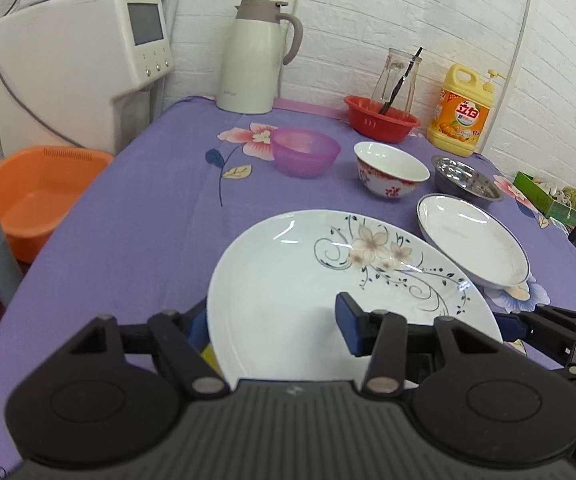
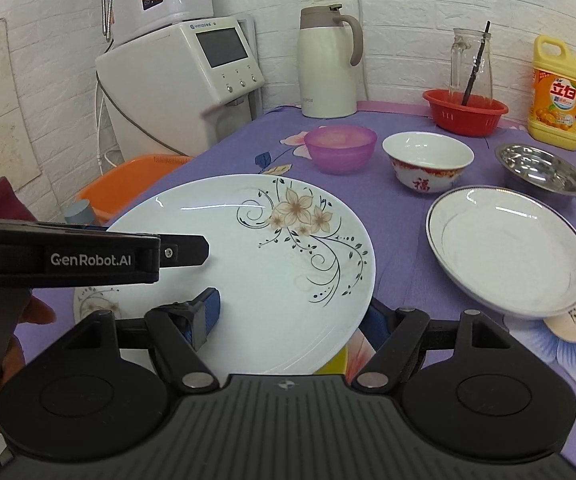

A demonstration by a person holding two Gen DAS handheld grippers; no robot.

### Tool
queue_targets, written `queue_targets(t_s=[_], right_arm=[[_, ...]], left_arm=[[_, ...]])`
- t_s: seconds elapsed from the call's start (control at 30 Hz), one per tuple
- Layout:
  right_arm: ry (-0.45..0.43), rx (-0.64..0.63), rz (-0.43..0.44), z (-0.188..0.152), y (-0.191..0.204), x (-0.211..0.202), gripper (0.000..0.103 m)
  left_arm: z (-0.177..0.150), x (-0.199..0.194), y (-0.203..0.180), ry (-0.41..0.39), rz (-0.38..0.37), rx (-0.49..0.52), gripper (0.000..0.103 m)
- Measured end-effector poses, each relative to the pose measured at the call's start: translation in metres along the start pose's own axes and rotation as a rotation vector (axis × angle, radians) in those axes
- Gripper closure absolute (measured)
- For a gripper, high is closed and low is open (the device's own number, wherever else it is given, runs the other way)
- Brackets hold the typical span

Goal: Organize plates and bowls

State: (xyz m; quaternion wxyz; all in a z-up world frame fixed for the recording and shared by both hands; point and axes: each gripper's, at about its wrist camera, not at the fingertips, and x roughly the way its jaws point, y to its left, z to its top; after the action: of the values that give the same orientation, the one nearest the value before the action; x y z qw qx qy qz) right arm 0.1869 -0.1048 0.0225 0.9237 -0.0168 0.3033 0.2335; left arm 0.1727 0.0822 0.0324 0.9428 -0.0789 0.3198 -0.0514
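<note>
A large white plate with a flower print (image 1: 327, 280) (image 2: 256, 264) is held above the purple tablecloth by both grippers. My left gripper (image 1: 276, 328) is shut on its left rim, one finger above and one below. My right gripper (image 2: 291, 316) is shut on its right rim the same way. A smaller white plate with a dark rim (image 1: 471, 240) (image 2: 507, 248) lies to the right. Behind stand a purple bowl (image 1: 305, 152) (image 2: 339, 148), a white bowl with red print (image 1: 389, 168) (image 2: 427, 160) and a steel bowl (image 1: 465, 178) (image 2: 539, 168).
At the back stand a cream thermos jug (image 1: 254, 56), a red basket (image 1: 381, 118) with a glass jar, and a yellow detergent bottle (image 1: 461, 110). An orange basin (image 1: 28, 196) sits off the table's left edge beside a white appliance (image 1: 84, 72). Another small plate (image 2: 96, 304) lies under the held plate.
</note>
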Motion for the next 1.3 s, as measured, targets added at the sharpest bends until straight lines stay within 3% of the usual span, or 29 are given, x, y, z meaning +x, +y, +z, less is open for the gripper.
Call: queue_targets(t_s=[0.33, 0.47, 0.57, 0.77, 0.93, 1.3], right_arm=[[0.013, -0.035, -0.04, -0.026, 0.009, 0.003, 0.0], [0.033, -0.002, -0.015, -0.034, 0.003, 0.005, 0.0], [0.028, -0.038, -0.029, -0.036, 0.008, 0.004, 0.0], [-0.051, 0.036, -0.012, -0.031, -0.008, -0.02, 0.0], [-0.103, 0.085, -0.025, -0.022, -0.023, -0.035, 0.0], [-0.166, 0.128, -0.115, -0.017, -0.062, -0.064, 0.0]], left_arm=[[-0.031, 0.008, 0.01, 0.046, -0.026, -0.049, 0.054], [-0.037, 0.01, 0.013, 0.034, -0.032, -0.045, 0.051], [-0.038, 0.009, 0.016, 0.032, -0.04, -0.053, 0.044], [-0.029, -0.02, 0.023, -0.051, -0.068, -0.069, 0.03], [-0.008, -0.041, 0.009, -0.133, -0.077, -0.023, 0.029], [0.022, -0.016, -0.056, -0.116, -0.199, 0.023, 0.029]])
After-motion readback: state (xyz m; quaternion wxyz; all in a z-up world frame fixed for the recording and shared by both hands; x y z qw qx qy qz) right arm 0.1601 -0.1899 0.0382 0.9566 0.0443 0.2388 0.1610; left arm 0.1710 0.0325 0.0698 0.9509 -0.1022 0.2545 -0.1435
